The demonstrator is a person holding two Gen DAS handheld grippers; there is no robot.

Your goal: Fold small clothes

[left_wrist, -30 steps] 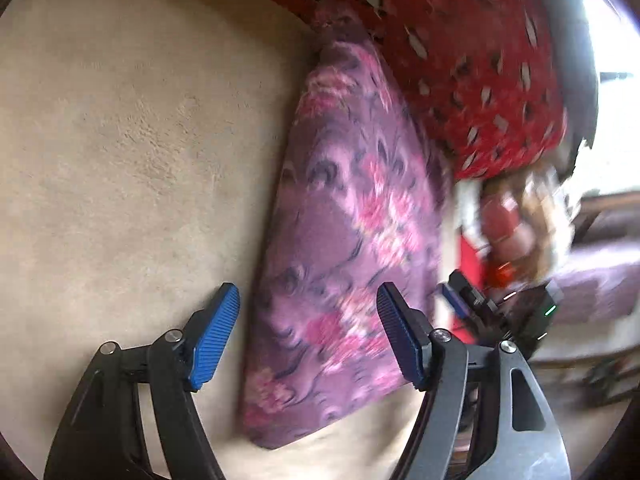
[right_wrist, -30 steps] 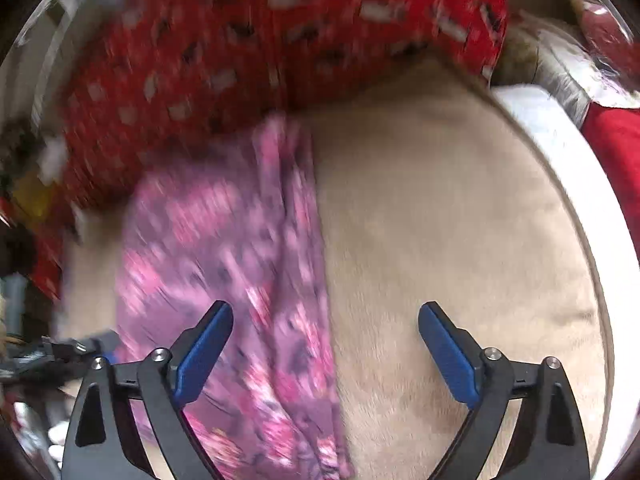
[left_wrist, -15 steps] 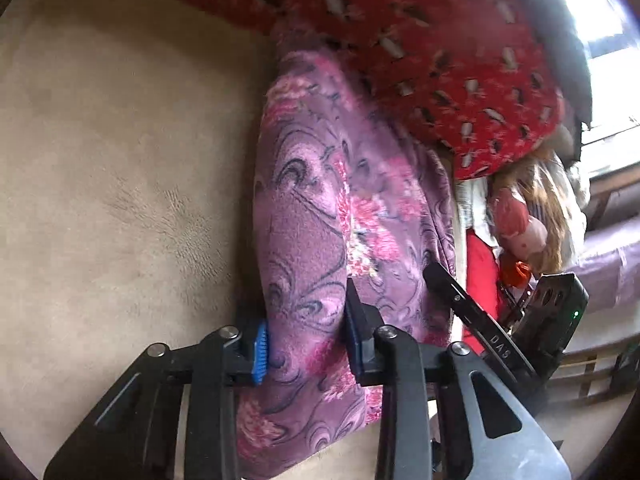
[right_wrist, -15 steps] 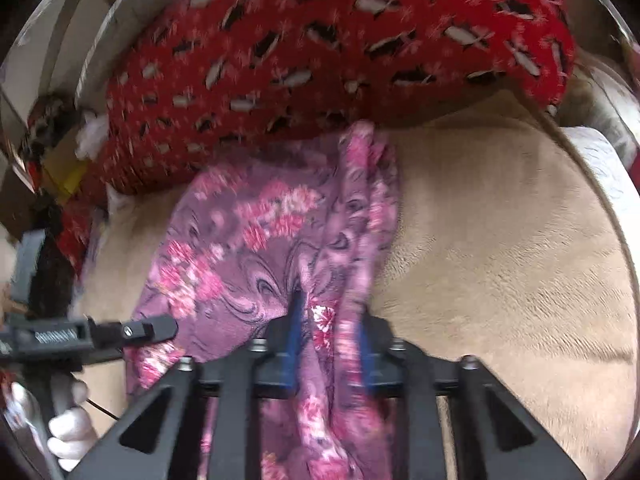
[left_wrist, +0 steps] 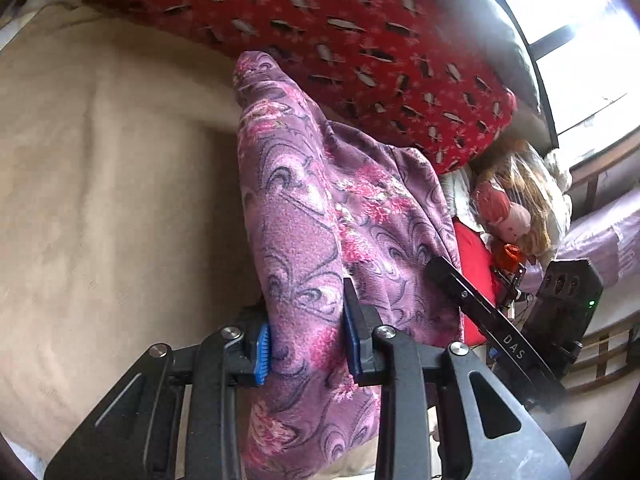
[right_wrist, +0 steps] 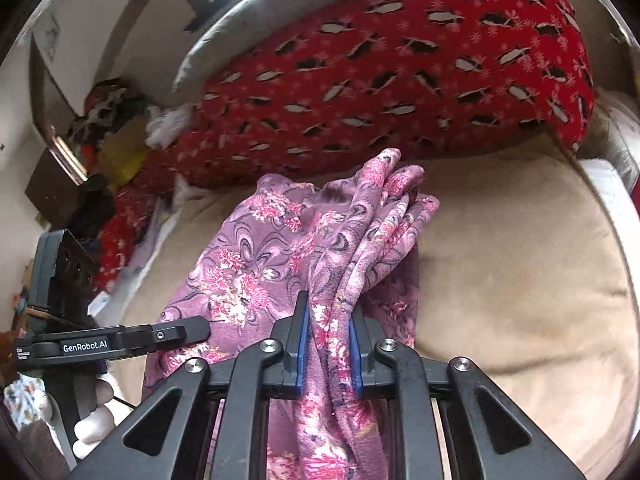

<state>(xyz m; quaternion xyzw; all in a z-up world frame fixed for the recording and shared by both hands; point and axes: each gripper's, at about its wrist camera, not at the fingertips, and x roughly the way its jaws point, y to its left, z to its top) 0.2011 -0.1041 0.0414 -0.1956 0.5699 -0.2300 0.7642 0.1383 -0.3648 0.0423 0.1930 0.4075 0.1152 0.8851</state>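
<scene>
A purple floral fleece garment (left_wrist: 320,216) hangs lifted above a beige blanket (left_wrist: 112,184). My left gripper (left_wrist: 306,344) is shut on one bunched edge of it, blue pads pressed into the cloth. In the right wrist view the same garment (right_wrist: 256,264) drapes toward the left, and my right gripper (right_wrist: 328,344) is shut on its gathered, pleated edge. The far end of the cloth still rests on the blanket (right_wrist: 520,272). The other gripper's black body (left_wrist: 492,328) shows at right in the left wrist view, and at lower left (right_wrist: 120,340) in the right wrist view.
A red patterned pillow (left_wrist: 360,48) (right_wrist: 400,80) lies along the far side of the blanket. A doll with long hair (left_wrist: 508,208) and red cloth sit to the right. Boxes and clutter (right_wrist: 104,136) stand at far left; a gloved hand (right_wrist: 92,412) holds the left gripper.
Both grippers went from open over the flat garment to shut on its edges, then rose, lifting and bunching the cloth off the blanket.
</scene>
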